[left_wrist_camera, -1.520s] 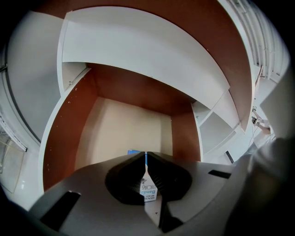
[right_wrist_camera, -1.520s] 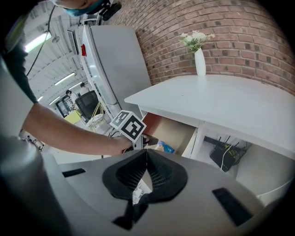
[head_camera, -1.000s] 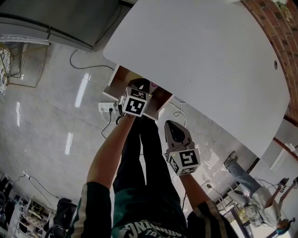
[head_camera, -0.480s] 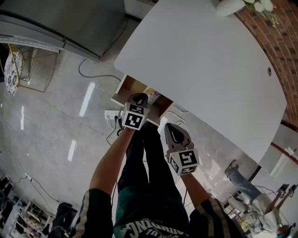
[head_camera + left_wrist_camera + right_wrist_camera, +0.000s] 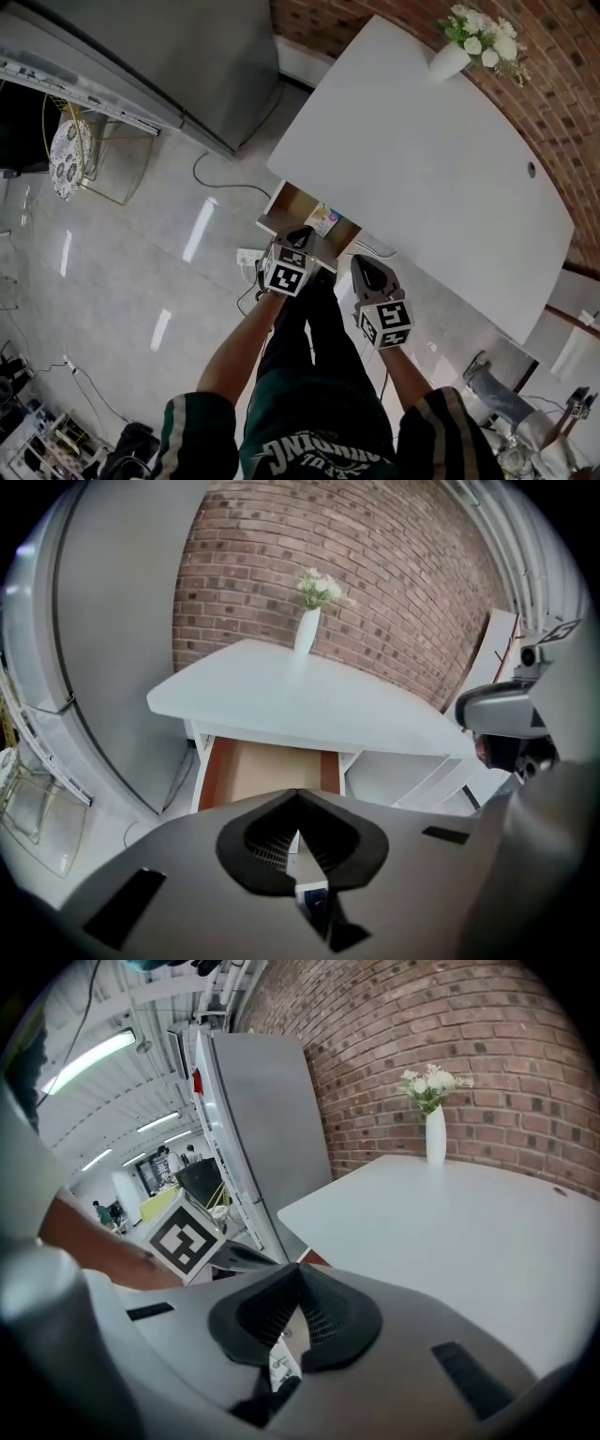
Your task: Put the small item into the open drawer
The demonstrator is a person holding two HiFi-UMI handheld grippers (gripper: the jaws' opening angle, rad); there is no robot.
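The wooden drawer [image 5: 298, 208] stands pulled out from under the white table [image 5: 422, 159]. A small pale packet with pink and blue print [image 5: 324, 219] lies inside it near the right side. My left gripper [image 5: 300, 232] hovers at the drawer's front edge, shut with nothing between its jaws. In the left gripper view [image 5: 298, 794] the drawer [image 5: 267, 771] lies just ahead, and its visible floor is bare; the packet is hidden there. My right gripper [image 5: 367, 266] hangs to the right of the drawer, also shut and holding nothing [image 5: 298, 1269].
A white vase of flowers [image 5: 448, 58] stands at the table's far end by the brick wall [image 5: 356, 14]. A grey fridge [image 5: 159, 56] stands left of the table. A power strip and cables [image 5: 246, 255] lie on the tiled floor below the drawer.
The left gripper was over the drawer's inside a second ago and now sits back at its front edge. The view has pulled back, and the packet shows uncovered in the drawer.
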